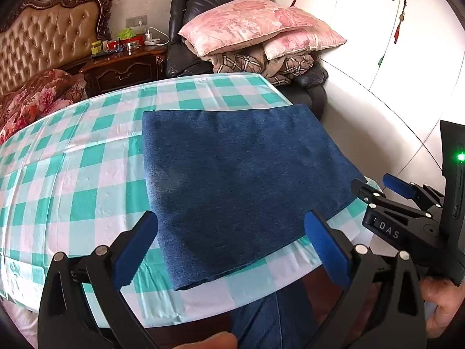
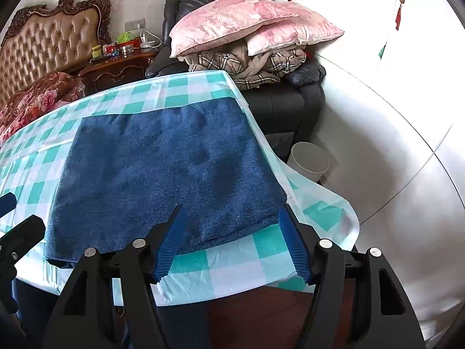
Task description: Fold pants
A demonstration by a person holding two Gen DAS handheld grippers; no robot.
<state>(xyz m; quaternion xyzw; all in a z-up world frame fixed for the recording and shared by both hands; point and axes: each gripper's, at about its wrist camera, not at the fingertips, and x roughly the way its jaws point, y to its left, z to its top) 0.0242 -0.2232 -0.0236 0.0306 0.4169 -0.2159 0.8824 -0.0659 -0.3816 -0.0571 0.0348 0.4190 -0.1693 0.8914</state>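
The dark blue pants (image 1: 238, 180) lie folded into a flat rectangle on the table with the green and white checked cloth (image 1: 72, 174), close to its near right corner. My left gripper (image 1: 231, 216) hovers open and wide over the near edge of the pants, nothing between its blue pads (image 1: 136, 250). My right gripper (image 1: 373, 181) shows at the right, off the pants' near right corner. In the right wrist view the pants (image 2: 162, 174) fill the middle, and the right gripper (image 2: 231, 209) stands open above their near edge and the cloth (image 2: 247, 256), pads apart from the fabric. The left gripper (image 2: 17, 212) peeks in at the left edge.
Behind the table a dark armchair (image 2: 279, 107) carries pink pillows (image 1: 255, 23) and a plaid blanket. A wooden nightstand (image 1: 122, 69) and a tufted headboard (image 1: 46, 37) stand at the back left. A white bin (image 2: 309, 157) sits on the floor by the table's right edge. A person's hand (image 1: 441, 305) holds the right gripper.
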